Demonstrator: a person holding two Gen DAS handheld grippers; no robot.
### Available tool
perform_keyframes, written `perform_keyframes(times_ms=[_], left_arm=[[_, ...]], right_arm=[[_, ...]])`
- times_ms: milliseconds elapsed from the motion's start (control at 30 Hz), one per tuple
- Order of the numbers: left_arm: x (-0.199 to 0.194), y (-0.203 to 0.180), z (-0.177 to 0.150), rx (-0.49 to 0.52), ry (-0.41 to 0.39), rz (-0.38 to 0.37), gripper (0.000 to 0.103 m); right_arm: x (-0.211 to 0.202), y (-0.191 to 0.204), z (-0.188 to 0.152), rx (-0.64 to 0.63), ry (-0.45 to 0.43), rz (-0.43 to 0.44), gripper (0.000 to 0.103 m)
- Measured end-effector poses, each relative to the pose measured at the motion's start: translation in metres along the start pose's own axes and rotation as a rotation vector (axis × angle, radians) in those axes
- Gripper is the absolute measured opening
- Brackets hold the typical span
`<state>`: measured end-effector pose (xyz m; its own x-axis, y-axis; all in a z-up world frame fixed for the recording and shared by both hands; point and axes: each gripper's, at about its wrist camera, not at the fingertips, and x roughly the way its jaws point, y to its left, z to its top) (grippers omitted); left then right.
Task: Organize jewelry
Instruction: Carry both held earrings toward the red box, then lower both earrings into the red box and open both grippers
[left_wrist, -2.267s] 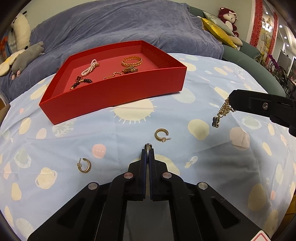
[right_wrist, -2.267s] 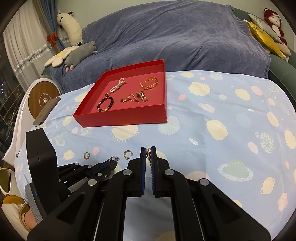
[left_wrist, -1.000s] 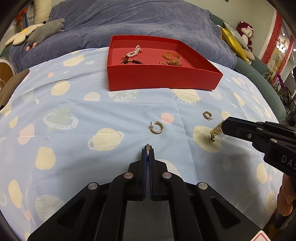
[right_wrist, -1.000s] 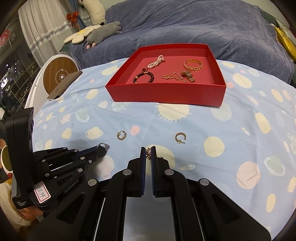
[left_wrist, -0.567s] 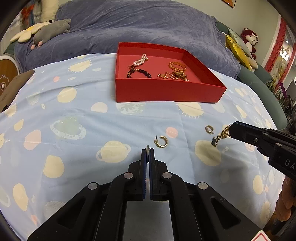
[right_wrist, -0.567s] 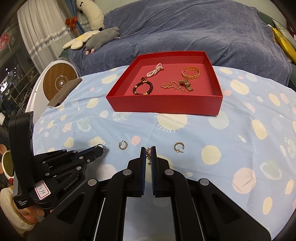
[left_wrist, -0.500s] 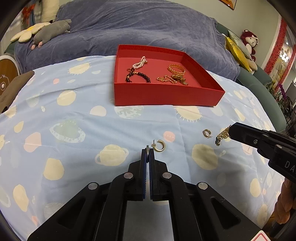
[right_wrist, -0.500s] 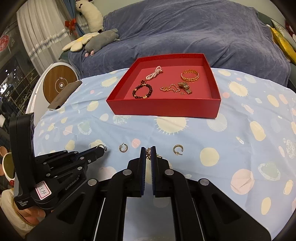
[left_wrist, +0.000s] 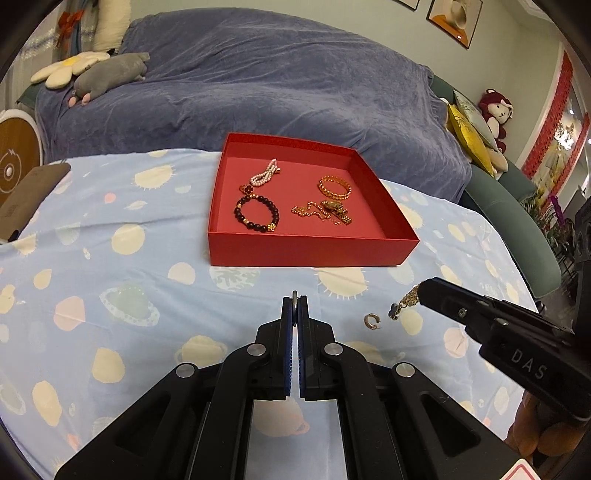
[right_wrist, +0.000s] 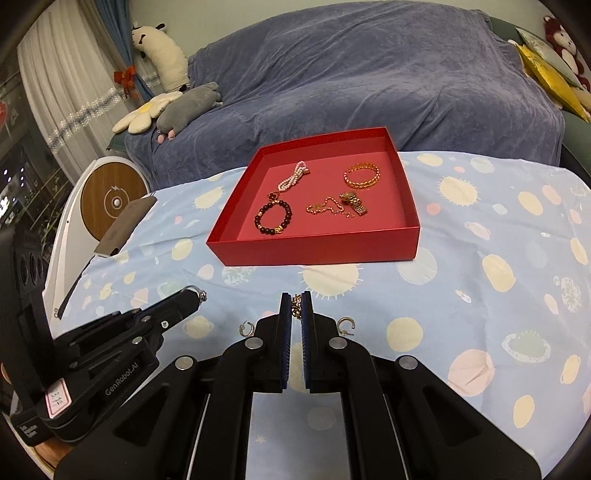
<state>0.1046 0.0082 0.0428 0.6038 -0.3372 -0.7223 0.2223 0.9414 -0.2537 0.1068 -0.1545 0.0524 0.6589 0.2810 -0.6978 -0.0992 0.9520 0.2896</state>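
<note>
Both grippers have risen since the last frame, tray now at twelve o'clock.
I hold the left gripper (left_wrist: 294, 303) clamped on a ring (left_wrist: 294, 295), the right gripper (right_wrist: 296, 304) on a gold chain (left_wrist: 403, 303); either could slip before the red tray (left_wrist: 310, 252).

I count one red tray (right_wrist: 317, 253) on the spotted cloth (right_wrist: 498, 295). Inside the tray lie four pieces: one pearl strand (right_wrist: 293, 176), one dark bead bracelet (right_wrist: 273, 218), one gold bangle (right_wrist: 362, 175) and one gold chain (right_wrist: 332, 207) with a watch-like link end.

In front of the tray, on the cloth, lie two small hoop earrings (right_wrist: 345, 325), one either side of my right gripper (right_wrist: 296, 308).

I hold two grippers. My left gripper (left_wrist: 294, 309) pinches one small ring (right_wrist: 201, 294), I think. My right pinches one gold clover chain (left_wrist: 402, 305).
</note>
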Motion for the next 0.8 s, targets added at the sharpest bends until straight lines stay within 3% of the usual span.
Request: perform_keyframes(times_ms=[333, 800], left_arm=[[0.014, 0.019, 0.039, -0.038, -0.012, -0.012, 0.000], [0.032, 0.044, 0.097, -0.004, -0.056, 0.064, 0.000]], right_arm=[[0.014, -0.008, 0.036, 0.002, -0.021, -0.014, 0.004], [0.023, -0.042, 0.101, 0.020, -0.103, -0.069, 0.004]])
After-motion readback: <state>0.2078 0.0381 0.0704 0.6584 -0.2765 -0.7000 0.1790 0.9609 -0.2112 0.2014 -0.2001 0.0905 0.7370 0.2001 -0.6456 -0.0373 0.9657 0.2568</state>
